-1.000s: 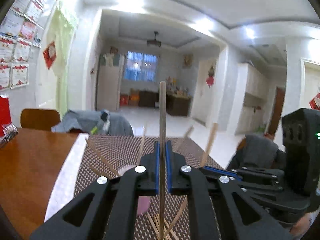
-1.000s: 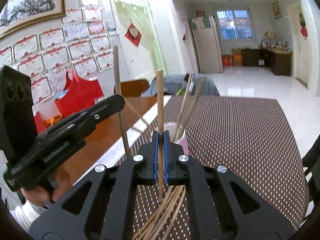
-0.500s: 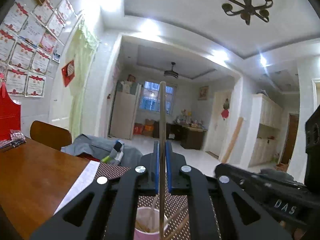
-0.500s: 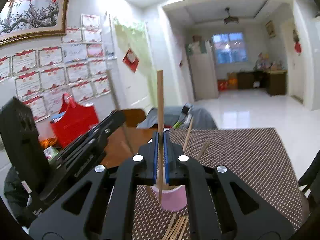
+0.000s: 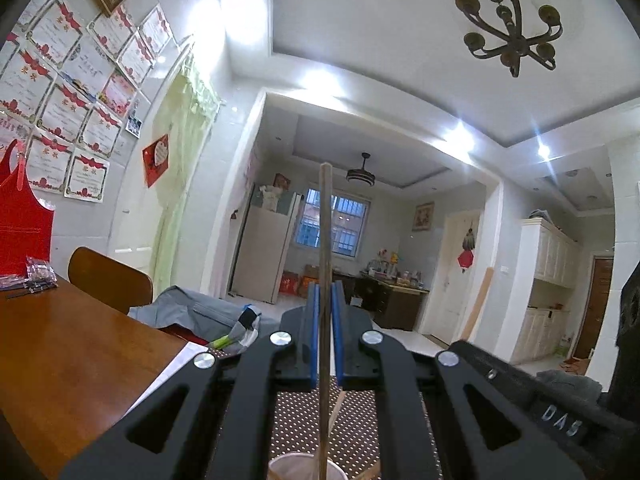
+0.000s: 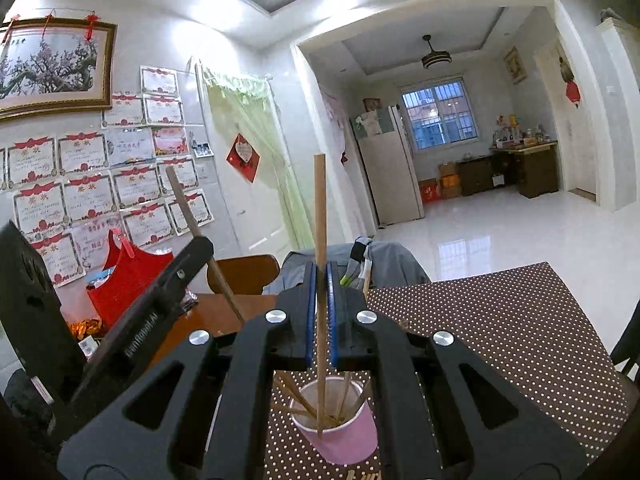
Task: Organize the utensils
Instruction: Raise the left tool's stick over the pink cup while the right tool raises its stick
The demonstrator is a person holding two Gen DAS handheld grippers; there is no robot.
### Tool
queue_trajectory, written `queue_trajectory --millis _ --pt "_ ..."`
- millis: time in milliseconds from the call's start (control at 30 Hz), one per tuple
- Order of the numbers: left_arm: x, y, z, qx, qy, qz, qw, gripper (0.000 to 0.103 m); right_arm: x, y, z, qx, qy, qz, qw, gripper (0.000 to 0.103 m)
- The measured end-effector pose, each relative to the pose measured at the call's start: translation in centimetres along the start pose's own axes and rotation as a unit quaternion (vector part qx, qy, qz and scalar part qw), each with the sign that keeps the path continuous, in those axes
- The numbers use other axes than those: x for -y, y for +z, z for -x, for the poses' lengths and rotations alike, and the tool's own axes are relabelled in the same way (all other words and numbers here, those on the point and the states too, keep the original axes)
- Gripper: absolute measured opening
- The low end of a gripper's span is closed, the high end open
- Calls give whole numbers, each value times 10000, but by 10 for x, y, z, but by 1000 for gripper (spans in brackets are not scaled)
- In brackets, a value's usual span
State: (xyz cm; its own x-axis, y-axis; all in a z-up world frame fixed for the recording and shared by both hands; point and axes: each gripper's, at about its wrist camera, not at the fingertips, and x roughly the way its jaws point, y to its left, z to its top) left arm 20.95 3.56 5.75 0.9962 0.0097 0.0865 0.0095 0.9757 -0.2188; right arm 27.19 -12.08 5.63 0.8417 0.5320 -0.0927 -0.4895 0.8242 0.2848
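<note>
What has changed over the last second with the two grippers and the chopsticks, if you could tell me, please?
Both grippers rose and tilted up: the mat's loose chopsticks left both views, and the pink cup now sits below the right gripper and left gripper. The right chopstick now dips into the cup. Each gripper still holds its chopstick.

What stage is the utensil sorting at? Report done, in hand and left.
Done: several thin wooden sticks already stand in the pink paper cup.
In hand: each tongs grips one more wooden stick upright, the right one's lower end inside the cup, the left one's over the cup rim.
Left: release both; a few sticks lie by the cup.
</note>
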Motion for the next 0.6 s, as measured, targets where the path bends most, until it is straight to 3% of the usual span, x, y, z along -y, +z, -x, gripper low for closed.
queue_trajectory --millis 267,467,533,567,600 --pt "1 -21 -18 -376 -26 -215 9991 6 2 -6 -5 252 -206 52 9995 6" --pt "3 -21 -17 -536 -114 -289 9981 7 -2 -11 -16 68 -214 114 9997 6" --pt "3 -20 -14 -522 -108 -314 9981 14 -4 -13 -16 13 -200 150 9997 6" --pt "4 -19 -14 -546 -92 -322 9979 26 -5 -14 -16 -25 -191 165 9997 6" --pt "4 -18 -14 -583 -82 -328 9977 28 -7 -15 -17 -56 -183 172 9997 6"
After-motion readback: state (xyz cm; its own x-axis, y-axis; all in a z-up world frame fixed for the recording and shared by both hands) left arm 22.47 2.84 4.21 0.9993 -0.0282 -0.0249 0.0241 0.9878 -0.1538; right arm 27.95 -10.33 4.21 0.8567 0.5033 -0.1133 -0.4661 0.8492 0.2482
